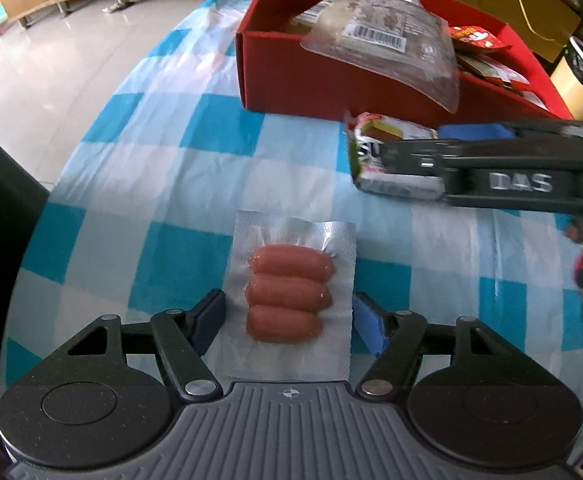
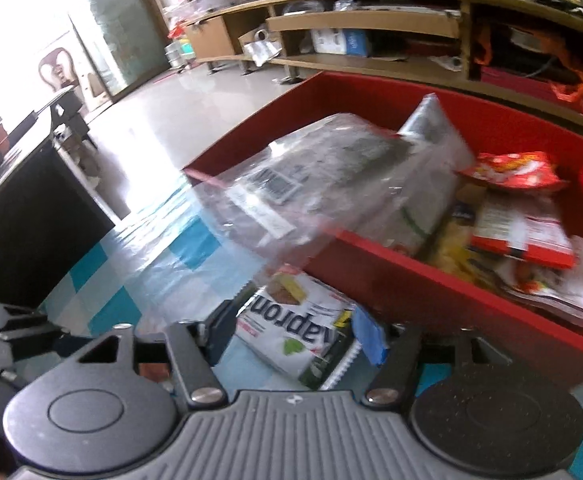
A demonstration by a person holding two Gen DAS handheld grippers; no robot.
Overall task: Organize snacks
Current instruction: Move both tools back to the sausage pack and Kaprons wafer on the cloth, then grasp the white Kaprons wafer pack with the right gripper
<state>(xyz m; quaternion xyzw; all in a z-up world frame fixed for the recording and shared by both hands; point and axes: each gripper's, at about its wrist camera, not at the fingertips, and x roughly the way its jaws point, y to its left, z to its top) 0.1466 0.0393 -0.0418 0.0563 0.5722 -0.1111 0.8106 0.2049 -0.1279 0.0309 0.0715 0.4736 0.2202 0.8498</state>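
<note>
Down on the checked tablecloth [image 1: 163, 168], each gripper straddles a snack just in front of the red box [image 1: 291, 80].

Left gripper [image 1: 289, 312] is spread round a vacuum pack of three sausages [image 1: 291, 296], pads beside the pack's edges; whether they touch I cannot tell. Right gripper [image 2: 291, 332] stands spread about a white wafer packet [image 2: 295, 324], not squeezing it. A clear bag with a barcode [image 1: 387, 40] droops over the box's near wall above that packet, with red snack packs [image 2: 519, 200] piled behind.

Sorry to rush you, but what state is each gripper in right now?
Left gripper: open, jaws either side of the sausage pack.
Right gripper: open, jaws around the white snack packet.
</note>
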